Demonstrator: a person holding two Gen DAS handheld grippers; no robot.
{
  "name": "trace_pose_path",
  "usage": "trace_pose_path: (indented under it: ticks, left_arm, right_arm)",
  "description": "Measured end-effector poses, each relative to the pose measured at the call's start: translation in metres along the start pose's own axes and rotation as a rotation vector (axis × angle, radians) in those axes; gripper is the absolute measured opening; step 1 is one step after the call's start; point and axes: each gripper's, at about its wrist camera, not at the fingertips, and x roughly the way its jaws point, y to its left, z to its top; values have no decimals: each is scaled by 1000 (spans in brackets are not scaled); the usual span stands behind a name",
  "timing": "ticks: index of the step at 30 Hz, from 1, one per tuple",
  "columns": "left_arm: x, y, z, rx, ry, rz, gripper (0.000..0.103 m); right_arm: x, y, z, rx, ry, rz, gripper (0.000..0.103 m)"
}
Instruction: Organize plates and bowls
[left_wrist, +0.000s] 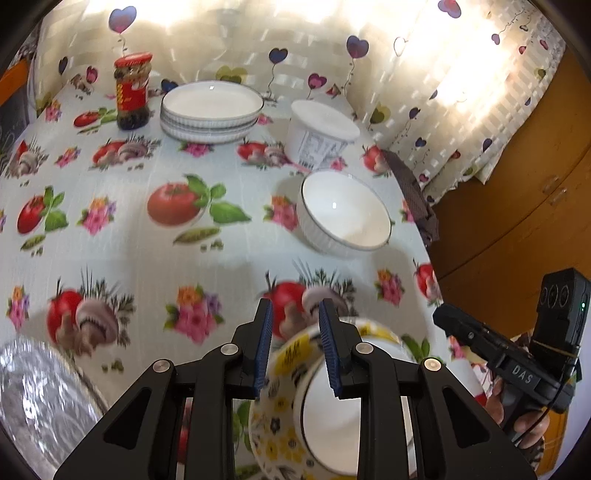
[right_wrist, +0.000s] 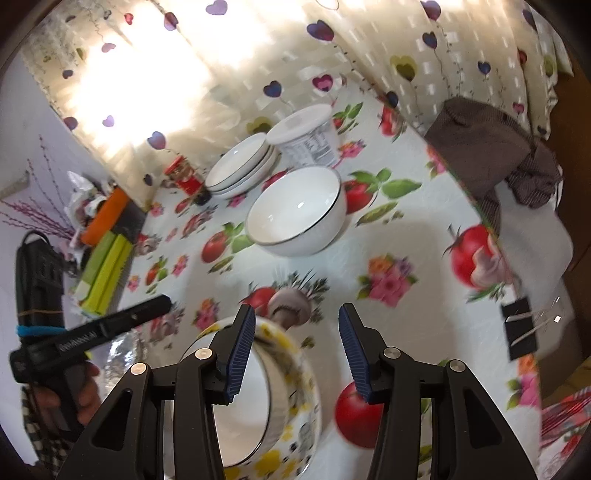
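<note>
Left gripper (left_wrist: 295, 314): mine; matte black plastic linkage arms with triangular cut-outs.
Left pads (left_wrist: 264, 343): two ribbed blue rubber strips, one lining each finger.
Left pivots: four round silver pins across the knuckles.
Right gripper (right_wrist: 297, 317): my matching black tool, with the same blue ribbed pads (right_wrist: 242, 350) and silver pins.
Right handle, seen from the left camera: black block lettered "DAS", a black camera box with a small green light, a yellow band, a thin black cable.
Left handle, seen from the right camera: blue elastic band, white lettering.
Sleeve (right_wrist: 40, 443): black-and-white checked cloth at my left wrist.
</note>
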Motion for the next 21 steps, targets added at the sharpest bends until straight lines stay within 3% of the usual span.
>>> trace_pose_path:
  ticks: [9,16,21]
  left_arm:
    - [29,-4,33,24,12,27,27]
    - [53,-8,54,59,-7,46,27]
    - [69,-12,64,95,6,72,27]
  right_arm:
    - [23,-7,31,-32,-8,-70,48]
    - [39,-9,54,-46,-33,-86,62]
    - [55,-11,64,-71,-30,-126,63]
